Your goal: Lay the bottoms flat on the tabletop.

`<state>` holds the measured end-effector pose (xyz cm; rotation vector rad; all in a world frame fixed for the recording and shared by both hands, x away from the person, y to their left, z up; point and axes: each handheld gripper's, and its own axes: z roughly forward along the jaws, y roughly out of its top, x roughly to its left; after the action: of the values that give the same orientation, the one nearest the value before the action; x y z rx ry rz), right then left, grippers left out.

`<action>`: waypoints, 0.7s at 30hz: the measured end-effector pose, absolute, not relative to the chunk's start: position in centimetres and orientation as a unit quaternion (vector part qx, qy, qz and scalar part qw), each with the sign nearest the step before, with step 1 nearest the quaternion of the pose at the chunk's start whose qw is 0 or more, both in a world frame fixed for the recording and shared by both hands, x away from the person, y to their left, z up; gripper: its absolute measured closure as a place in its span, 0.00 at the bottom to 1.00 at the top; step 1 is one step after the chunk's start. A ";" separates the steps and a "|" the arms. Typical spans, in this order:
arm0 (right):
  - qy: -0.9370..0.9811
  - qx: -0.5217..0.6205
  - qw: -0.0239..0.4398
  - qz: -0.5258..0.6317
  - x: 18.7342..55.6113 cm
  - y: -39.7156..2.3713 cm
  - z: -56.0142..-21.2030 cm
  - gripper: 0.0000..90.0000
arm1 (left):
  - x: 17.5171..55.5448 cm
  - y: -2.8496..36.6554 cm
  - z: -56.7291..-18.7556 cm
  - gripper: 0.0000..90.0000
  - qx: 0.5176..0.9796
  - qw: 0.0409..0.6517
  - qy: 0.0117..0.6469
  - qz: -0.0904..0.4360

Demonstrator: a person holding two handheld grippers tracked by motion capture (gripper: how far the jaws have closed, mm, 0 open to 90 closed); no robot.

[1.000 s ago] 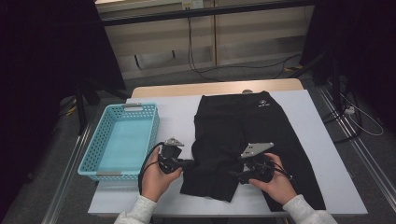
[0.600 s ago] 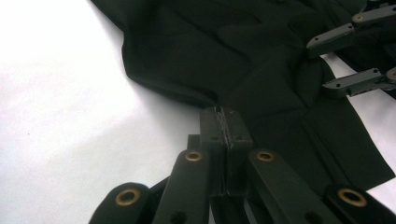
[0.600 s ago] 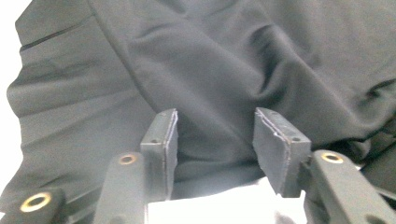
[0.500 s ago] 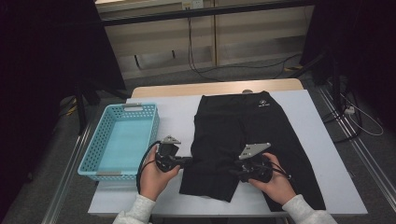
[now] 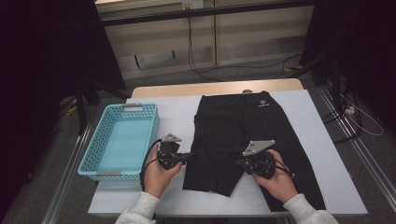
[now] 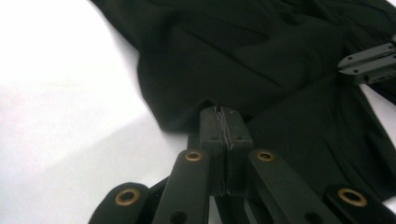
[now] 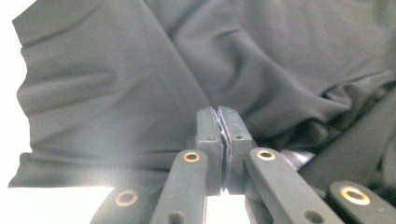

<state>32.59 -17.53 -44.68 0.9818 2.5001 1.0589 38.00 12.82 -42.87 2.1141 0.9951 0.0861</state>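
The person wears light grey knitted sleeves with ribbed cuffs, the left sleeve [image 5: 138,211] and the right sleeve [image 5: 307,213] showing in the high view. Each hand carries a black two-jaw tool: the left gripper [image 5: 187,156] and the right gripper [image 5: 239,163]. Each is topped by a grey three-cornered plate with small holes, and a black cable loops from each body. In the gripper views, the matte black jaw links bear brass-coloured rivets, ending in squared black pads [image 6: 212,126] with small screws.

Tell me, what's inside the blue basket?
Nothing shows inside the blue basket: its pale bottom looks bare. The near wall hides a thin strip of floor just behind it.
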 end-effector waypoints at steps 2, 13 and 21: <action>0.859 0.343 0.139 0.354 32.8 -17.5 -44.9 0.96 | 38.3 12.7 -43.2 0.99 0.829 0.390 0.399 0.045; 0.848 0.357 0.128 0.370 32.4 -17.8 -45.2 0.73 | 38.7 12.7 -44.4 0.95 0.834 0.379 0.399 0.039; 0.841 0.349 0.122 0.395 31.9 -17.1 -44.8 0.41 | 38.5 12.5 -44.0 0.58 0.831 0.384 0.397 0.063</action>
<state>31.86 -17.14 -44.78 1.0185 2.4534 1.1536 38.50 12.52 -43.98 2.1194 1.0110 0.1597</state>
